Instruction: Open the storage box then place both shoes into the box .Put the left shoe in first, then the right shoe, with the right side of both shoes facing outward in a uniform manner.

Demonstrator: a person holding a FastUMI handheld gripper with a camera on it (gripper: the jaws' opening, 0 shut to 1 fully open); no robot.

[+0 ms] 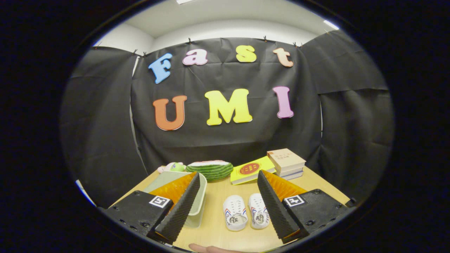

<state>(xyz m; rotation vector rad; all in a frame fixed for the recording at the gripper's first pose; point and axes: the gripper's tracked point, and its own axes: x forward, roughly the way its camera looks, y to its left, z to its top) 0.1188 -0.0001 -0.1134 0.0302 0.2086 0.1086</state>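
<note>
Holding my claw (225, 207) spread above the counter (214, 225), I see two shoes (246, 212) side by side between its fingers, box (197, 207) left of them.

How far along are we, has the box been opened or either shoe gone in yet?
Nothing looks done yet. The storage box sits partly behind the left finger with its lid on, as far as I can tell. Both shoes stand side by side on the table, between the fingers. The gripper is open, holding nothing. Left: open the box, load left shoe, then right.
</note>
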